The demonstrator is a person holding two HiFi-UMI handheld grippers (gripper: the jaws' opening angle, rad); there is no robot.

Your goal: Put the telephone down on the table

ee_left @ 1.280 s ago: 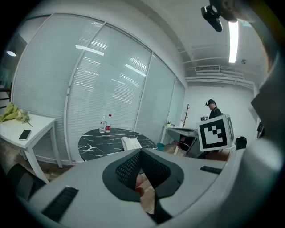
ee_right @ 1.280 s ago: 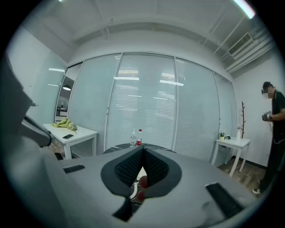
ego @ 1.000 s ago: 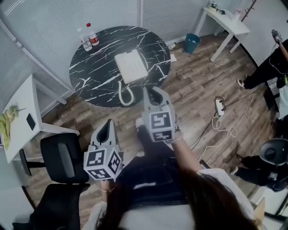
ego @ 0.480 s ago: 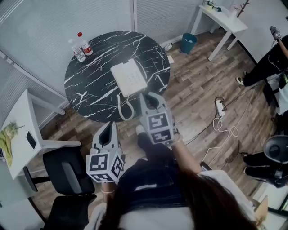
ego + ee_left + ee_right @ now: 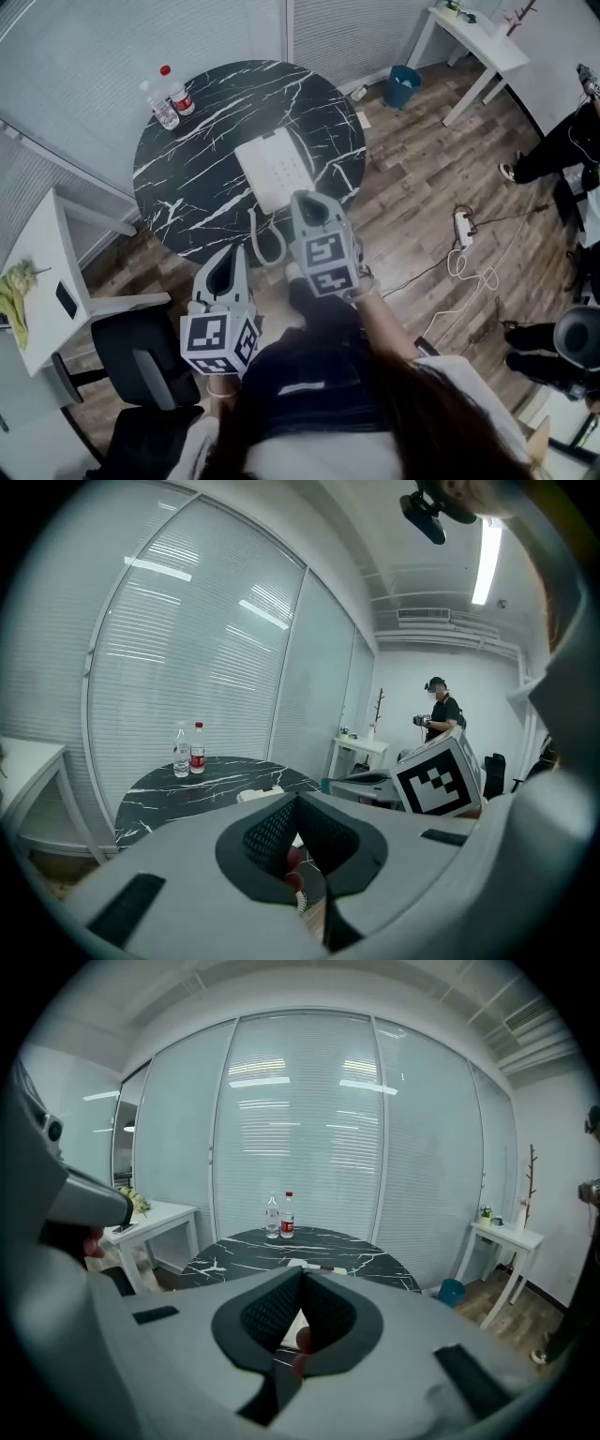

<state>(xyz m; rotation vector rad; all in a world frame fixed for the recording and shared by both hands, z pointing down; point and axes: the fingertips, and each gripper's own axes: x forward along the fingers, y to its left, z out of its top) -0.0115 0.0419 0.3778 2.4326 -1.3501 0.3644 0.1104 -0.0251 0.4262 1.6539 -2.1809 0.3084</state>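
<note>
Tools first: our left tool has its two jaws pressed tip to tip with nothing between them. Our right tool is the same, closed and empty, and rides a little ahead of the left one. Just off the right tool's tips, to its left, a coiled cord loops down over the near rim of the bench. Ahead of that lies the telephone, flat on the dark marbled top. Well beyond it, far left of both tools, two bottles stand together.

Neither tool holds the telephone and it already rests on the bench, so we judge the put-down either done or not under way. If we handle it again, we would open the right tool before reaching and take the body by its long sides. We would keep it level, set it further in from the rim, and let go only once it sits flat. The hanging cord could drag it.

We cannot tell whether the handset sits in its cradle; the set reads as one white slab. In both gripper views the tool's own body blocks nearly all of it. A small reddish shape shows under each pair of closed tips, and we cannot name it.
</note>
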